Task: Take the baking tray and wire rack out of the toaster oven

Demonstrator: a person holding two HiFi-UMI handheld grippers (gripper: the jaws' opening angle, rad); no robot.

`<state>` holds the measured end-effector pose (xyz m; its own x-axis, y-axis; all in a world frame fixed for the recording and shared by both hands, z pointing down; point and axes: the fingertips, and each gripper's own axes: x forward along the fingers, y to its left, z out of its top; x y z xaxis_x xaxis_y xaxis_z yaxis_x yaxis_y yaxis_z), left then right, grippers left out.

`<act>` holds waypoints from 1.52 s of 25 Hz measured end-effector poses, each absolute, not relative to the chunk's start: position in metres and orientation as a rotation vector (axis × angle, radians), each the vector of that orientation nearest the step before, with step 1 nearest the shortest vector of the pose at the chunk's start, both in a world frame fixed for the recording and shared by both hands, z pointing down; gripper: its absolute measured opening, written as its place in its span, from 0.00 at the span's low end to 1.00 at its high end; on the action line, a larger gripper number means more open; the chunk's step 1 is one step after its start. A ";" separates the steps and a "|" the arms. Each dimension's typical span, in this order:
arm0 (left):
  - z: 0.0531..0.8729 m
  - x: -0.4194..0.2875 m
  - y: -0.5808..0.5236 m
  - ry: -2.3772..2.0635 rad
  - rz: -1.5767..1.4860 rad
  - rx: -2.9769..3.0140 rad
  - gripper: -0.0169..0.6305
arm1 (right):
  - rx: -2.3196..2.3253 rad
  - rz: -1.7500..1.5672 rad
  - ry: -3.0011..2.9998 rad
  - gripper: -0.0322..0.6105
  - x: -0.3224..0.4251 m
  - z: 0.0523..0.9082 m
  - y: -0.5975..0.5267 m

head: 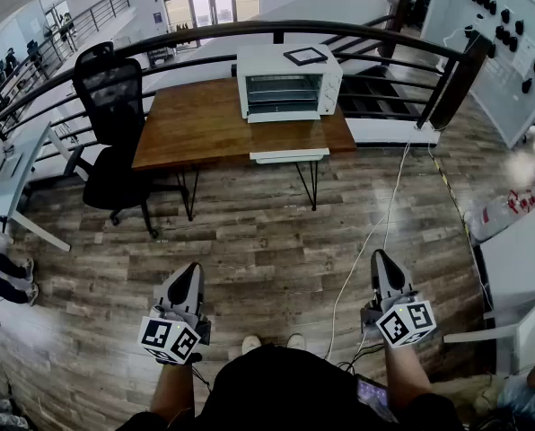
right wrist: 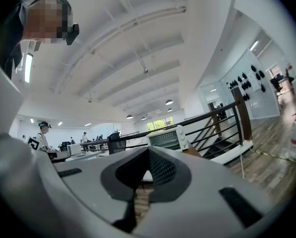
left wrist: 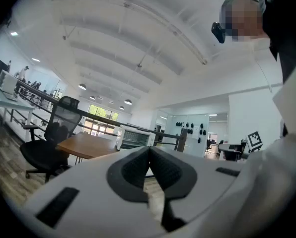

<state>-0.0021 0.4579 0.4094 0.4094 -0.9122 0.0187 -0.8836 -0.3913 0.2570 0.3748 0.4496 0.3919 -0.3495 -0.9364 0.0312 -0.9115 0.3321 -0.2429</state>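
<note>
Sitting at 12 o'clock from the person, the white toaster oven (head: 290, 83) stands on the right part of the wooden counter (head: 196, 128), well apart from both tools. The baking tray and wire rack are presumably inside it. Only faint horizontal bars show in its front, too small to tell apart. A flat white piece (head: 290, 155) lies at the counter's near edge, just in front of the oven. What it is I cannot tell.

The left tool (head: 193, 269) and right tool (head: 379, 259) point level at the oven, each with its jaws pressed together on nothing.

3 risks stand out. A white cable (head: 375, 232) trails across the plank floor at 1 o'clock and could catch a foot on the walk in. The flat piece at the edge could be knocked off by a low reach. Arriving with closed jaws would push the rack deeper instead of gripping it.
</note>
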 end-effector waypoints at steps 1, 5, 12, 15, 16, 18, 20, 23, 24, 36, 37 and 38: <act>0.409 -0.003 0.459 -1.584 -0.183 2.441 0.05 | -1.727 -0.333 2.461 0.04 0.377 0.391 0.451; 0.403 -0.005 0.459 -1.591 -0.199 2.445 0.05 | -1.734 -0.328 2.459 0.04 0.378 0.390 0.452; 0.399 0.007 0.459 -1.572 -0.209 2.452 0.05 | -1.696 -0.341 2.461 0.04 0.373 0.388 0.448; 0.399 0.012 0.458 -1.561 -0.208 2.459 0.05 | -1.679 -0.312 2.500 0.04 0.369 0.388 0.445; 0.400 0.014 0.458 -1.555 -0.202 2.462 0.05 | -1.682 -0.280 2.525 0.04 0.365 0.388 0.444; 0.400 0.019 0.457 -1.555 -0.181 2.467 0.05 | -1.684 -0.214 2.565 0.07 0.358 0.387 0.443; 0.399 0.023 0.455 -1.558 -0.171 2.468 0.05 | -1.663 -0.185 2.581 0.23 0.351 0.383 0.442; 0.395 0.032 0.455 -1.560 -0.172 2.478 0.11 | -1.645 -0.174 2.574 0.30 0.351 0.378 0.442; 0.393 0.035 0.455 -1.565 -0.171 2.478 0.18 | -1.642 -0.172 2.572 0.34 0.353 0.377 0.443; 0.391 0.104 0.457 -1.565 -0.105 2.506 0.57 | -1.589 -0.227 2.522 0.65 0.399 0.377 0.457; 0.391 0.110 0.458 -1.565 -0.104 2.505 0.57 | -1.587 -0.222 2.534 0.65 0.400 0.379 0.458; 0.391 0.116 0.459 -1.569 -0.105 2.501 0.57 | -1.585 -0.217 2.544 0.65 0.402 0.380 0.457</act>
